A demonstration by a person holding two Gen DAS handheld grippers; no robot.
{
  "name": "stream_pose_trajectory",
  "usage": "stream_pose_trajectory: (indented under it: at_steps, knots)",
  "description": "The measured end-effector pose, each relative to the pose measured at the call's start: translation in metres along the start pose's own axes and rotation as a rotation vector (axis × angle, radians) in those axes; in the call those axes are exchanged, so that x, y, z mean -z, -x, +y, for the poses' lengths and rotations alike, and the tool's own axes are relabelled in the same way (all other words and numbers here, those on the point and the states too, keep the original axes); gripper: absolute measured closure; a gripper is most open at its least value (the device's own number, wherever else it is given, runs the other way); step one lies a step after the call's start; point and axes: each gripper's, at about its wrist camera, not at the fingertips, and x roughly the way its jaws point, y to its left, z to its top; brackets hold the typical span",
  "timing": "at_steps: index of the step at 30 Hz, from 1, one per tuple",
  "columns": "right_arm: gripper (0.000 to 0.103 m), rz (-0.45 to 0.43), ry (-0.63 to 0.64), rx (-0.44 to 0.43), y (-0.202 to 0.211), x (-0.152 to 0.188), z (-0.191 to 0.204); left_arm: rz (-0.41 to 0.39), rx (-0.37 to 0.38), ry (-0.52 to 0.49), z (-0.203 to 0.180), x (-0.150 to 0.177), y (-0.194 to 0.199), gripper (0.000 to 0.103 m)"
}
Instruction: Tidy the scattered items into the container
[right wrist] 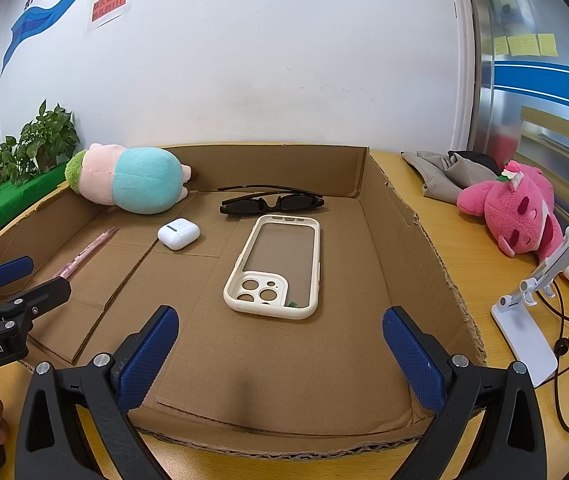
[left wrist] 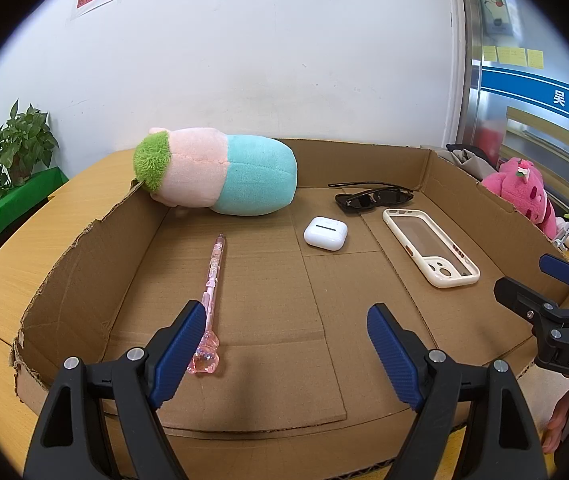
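Pen [left wrist: 213, 276], earbud case [left wrist: 325, 233], sunglasses [left wrist: 372, 197] inside cardboard box [left wrist: 480, 200].

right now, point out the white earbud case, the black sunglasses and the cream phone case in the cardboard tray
white earbud case [left wrist: 325, 233], left wrist view, middle of its lid
black sunglasses [right wrist: 272, 203], right wrist view, on the bridge between the lenses
cream phone case [right wrist: 261, 288], right wrist view, on the camera cutout panel
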Motion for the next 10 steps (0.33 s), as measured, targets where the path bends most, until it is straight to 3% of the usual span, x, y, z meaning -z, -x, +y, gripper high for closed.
stream_pose_trajectory:
  at_steps: [10]
  knots:
    - [0.0,-0.001,-0.016,0.006,-0.001,-0.001,-0.001,-0.074,-0.032,-0.039,-0.006,-0.001,0.022,0.02]
